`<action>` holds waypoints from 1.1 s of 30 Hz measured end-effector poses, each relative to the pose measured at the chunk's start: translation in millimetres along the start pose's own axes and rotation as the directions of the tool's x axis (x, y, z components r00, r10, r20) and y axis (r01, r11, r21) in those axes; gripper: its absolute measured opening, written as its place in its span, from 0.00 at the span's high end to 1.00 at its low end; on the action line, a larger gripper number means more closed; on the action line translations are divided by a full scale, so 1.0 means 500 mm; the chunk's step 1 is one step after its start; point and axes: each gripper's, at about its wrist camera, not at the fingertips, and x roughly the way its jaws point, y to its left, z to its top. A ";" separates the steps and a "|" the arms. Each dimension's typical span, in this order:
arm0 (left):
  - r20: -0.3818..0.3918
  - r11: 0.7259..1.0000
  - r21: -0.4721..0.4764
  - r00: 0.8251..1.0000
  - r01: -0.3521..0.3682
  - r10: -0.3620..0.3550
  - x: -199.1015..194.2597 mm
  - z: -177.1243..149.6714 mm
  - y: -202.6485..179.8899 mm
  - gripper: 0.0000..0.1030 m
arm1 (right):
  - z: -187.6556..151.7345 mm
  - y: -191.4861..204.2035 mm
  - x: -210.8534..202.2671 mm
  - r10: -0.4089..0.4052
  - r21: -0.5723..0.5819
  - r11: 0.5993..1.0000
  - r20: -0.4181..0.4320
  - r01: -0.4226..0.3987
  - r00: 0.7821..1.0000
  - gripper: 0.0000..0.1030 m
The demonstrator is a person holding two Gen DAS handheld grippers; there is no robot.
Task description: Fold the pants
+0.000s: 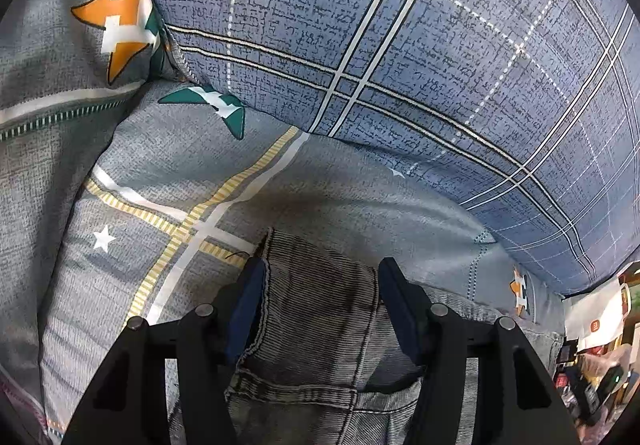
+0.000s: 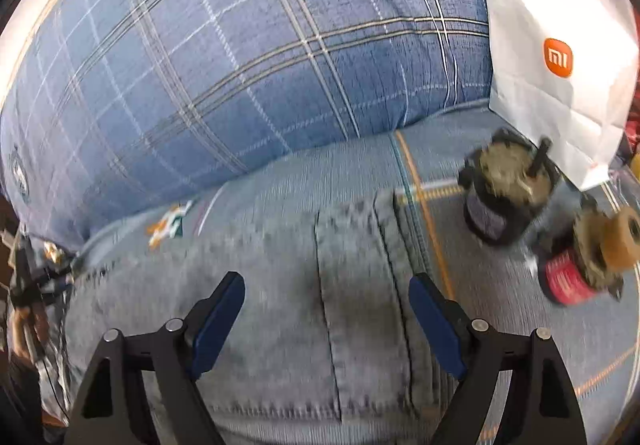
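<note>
grey ribbed denim pants (image 1: 320, 309) are spread on a soft patterned bedsheet (image 1: 132, 173) beside a plump blue plaid pillow (image 1: 400, 45). a folded corner is straddled, ungripped, by the left gripper (image 1: 322, 273); the right gripper (image 2: 326, 285) is held wide above the denim.

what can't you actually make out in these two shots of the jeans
- Jeans: the left wrist view cuts them off at its bottom edge, so the legs stay unseen.
- Left gripper: whether its pads press the denim is unclear.
- Two spools: motion blur in the right wrist view hides their labels.

Evenly lit; right view motion-blurred; fisheye-bent edges.
</note>
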 end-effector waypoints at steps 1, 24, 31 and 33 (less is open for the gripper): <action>0.002 1.000 0.001 1.000 -0.002 0.002 0.000 0.001 0.002 0.48 | 0.015 -0.006 0.012 0.007 0.015 1.000 -0.002 -0.007 1.000 0.17; -0.029 1.000 -0.023 1.000 -0.010 0.009 0.018 0.037 0.039 0.62 | 0.089 -0.039 0.142 -0.115 0.003 0.993 -0.129 0.116 0.985 0.62; -0.037 0.999 0.007 0.999 -0.033 0.033 0.002 0.028 0.035 0.61 | 0.086 -0.048 0.136 -0.083 0.031 0.996 -0.126 0.088 0.989 0.58; -0.030 0.999 0.022 0.999 -0.041 0.041 0.003 0.024 0.028 0.61 | 0.085 -0.047 0.136 -0.080 0.035 0.996 -0.122 0.084 0.989 0.55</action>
